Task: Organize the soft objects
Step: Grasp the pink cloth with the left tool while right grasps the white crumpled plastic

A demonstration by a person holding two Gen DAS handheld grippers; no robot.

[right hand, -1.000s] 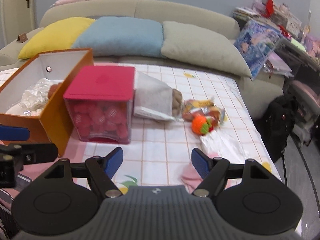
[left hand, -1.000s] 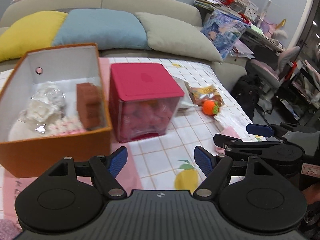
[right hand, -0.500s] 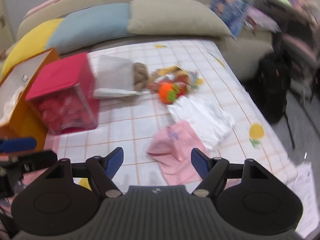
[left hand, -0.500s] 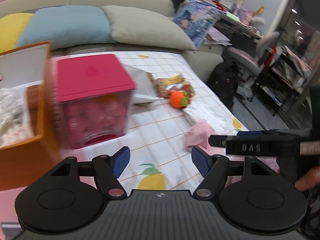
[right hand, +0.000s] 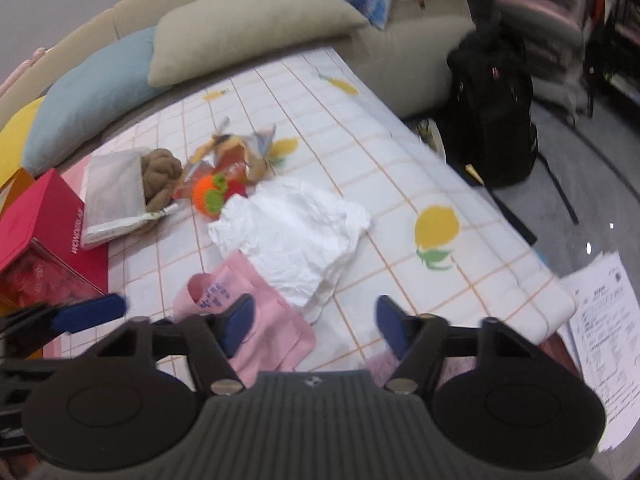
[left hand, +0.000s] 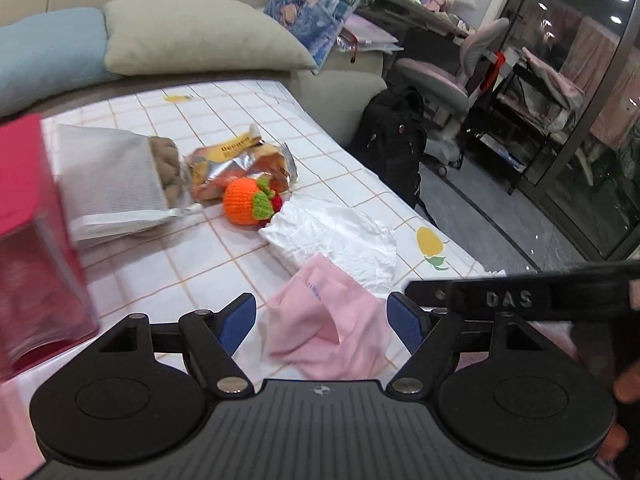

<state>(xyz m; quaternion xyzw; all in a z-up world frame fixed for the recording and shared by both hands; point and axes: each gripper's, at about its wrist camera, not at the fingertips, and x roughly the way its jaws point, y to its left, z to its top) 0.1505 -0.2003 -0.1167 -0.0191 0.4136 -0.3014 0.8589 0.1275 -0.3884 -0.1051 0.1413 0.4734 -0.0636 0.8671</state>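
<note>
A pink cloth [left hand: 332, 320] lies crumpled on the checked tablecloth, between the fingers of my open left gripper [left hand: 322, 318]. A white crumpled cloth [left hand: 336, 236] lies just beyond it, then an orange knitted fruit [left hand: 246, 200]. My right gripper [right hand: 312, 322] is open and empty above the pink cloth [right hand: 256, 308] and the white cloth [right hand: 292, 232]. The knitted fruit [right hand: 210, 192] lies further back. The right gripper's finger shows at the right of the left wrist view.
A red-lidded clear box [left hand: 32, 240] stands at the left. A mesh bag with a brown plush [left hand: 116, 176] and a snack packet [left hand: 240, 164] lie behind the fruit. The table edge [right hand: 532, 280] runs along the right, with a black backpack [right hand: 492, 112] and papers [right hand: 604, 324] beyond. A sofa with cushions [left hand: 192, 36] stands behind.
Both grippers have swung right, away from the orange box and red box, and come close over the pink and white cloths. Both stay open.
</note>
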